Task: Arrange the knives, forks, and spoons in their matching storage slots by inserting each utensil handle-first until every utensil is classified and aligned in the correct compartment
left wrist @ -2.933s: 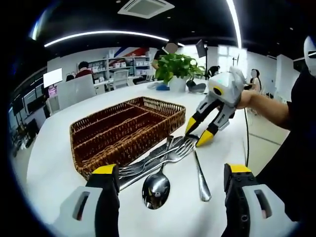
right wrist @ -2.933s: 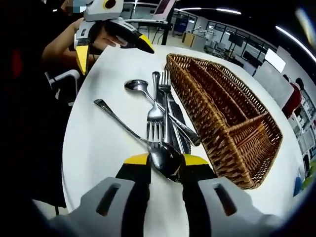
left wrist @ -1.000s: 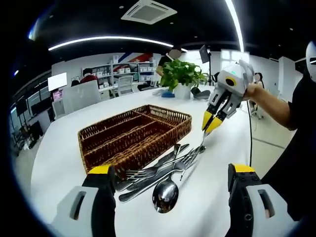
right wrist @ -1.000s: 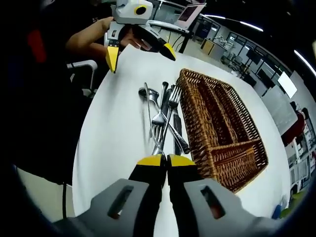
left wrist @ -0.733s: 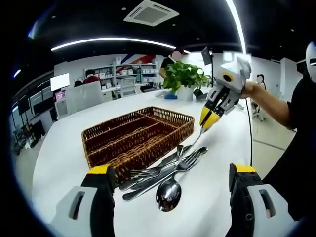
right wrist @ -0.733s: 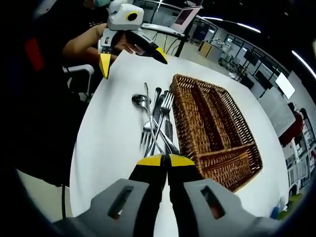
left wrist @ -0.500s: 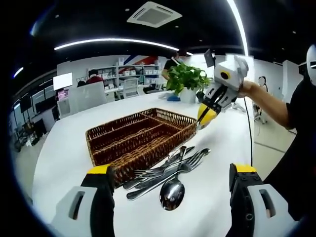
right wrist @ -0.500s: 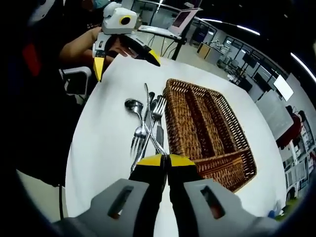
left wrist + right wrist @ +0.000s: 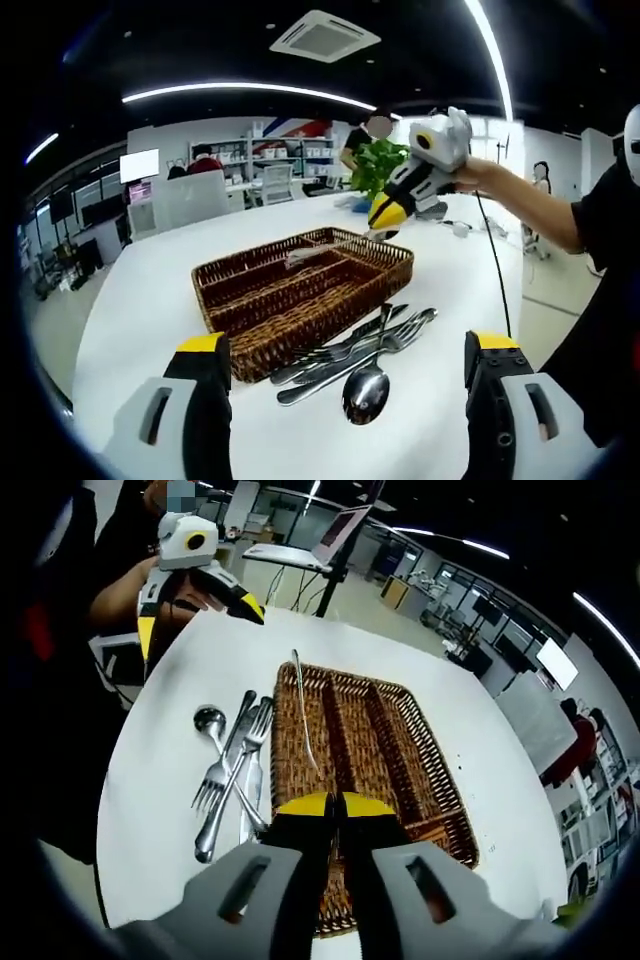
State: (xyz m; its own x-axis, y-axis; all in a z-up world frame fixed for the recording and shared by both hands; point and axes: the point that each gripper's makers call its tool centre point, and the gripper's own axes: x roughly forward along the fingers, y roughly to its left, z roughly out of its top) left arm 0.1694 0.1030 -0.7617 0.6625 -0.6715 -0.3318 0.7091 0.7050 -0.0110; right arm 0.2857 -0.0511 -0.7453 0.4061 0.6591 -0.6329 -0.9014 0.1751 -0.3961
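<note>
While the white worktop (image 9: 160,770) carries a wicker cutlery tray (image 9: 400,770) with a heap of forks, spoons and a knife (image 9: 232,770) just beside its long edge, the right claw (image 9: 322,805) is pinched shut on one utensil (image 9: 303,708), seemingly by its bowl end, held above the tray's compartments. The left claw (image 9: 340,350) hangs spread and empty over the heap. Judging by this, the insertion step is under way; next, lower the handle into its matching slot and release.

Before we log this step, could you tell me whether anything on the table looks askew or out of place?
Nothing looks damaged or spilled. The loose cutlery lies crossed in an untidy pile beside the wicker tray, not in its slots. The right hand-held gripper holds one utensil above the tray.
</note>
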